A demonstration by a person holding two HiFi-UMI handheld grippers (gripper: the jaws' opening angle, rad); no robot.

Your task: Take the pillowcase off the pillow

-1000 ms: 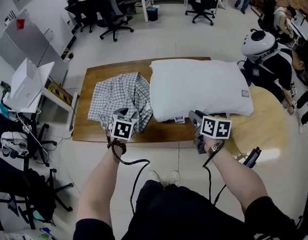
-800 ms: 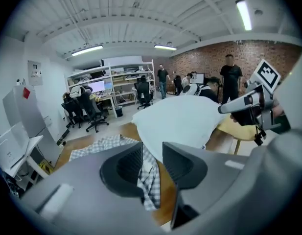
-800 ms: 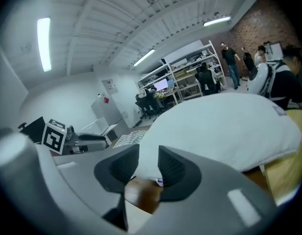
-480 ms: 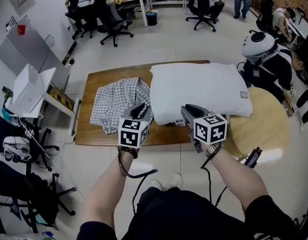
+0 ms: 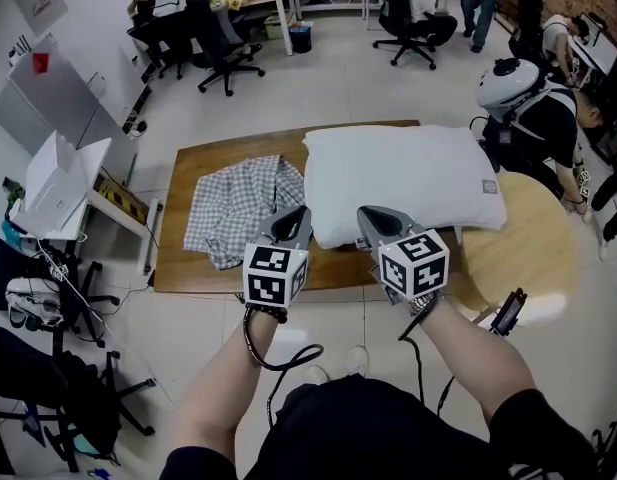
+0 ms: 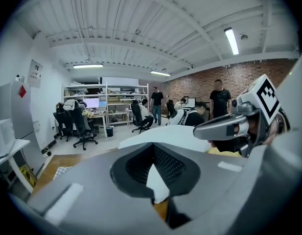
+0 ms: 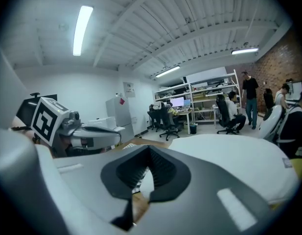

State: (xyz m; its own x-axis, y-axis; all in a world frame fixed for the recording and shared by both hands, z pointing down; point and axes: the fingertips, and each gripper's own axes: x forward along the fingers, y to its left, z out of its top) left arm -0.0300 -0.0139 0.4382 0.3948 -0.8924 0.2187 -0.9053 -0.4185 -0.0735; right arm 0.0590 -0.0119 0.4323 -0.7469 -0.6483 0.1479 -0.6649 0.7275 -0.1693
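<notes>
I judge the job done: the white pillow (image 5: 403, 178) lies bare at centre right of the table (image 5: 183, 263), and the checked pillowcase (image 5: 238, 208) sits crumpled just left of it. My left claw (image 5: 291, 220) and right claw (image 5: 374, 220) are pressed together, empty, at lower centre.

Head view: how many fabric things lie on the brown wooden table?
2. A checked cloth lies on the left half of the wooden table; a white pillow lies on its right half. Something smaller may be hidden under them.
</notes>
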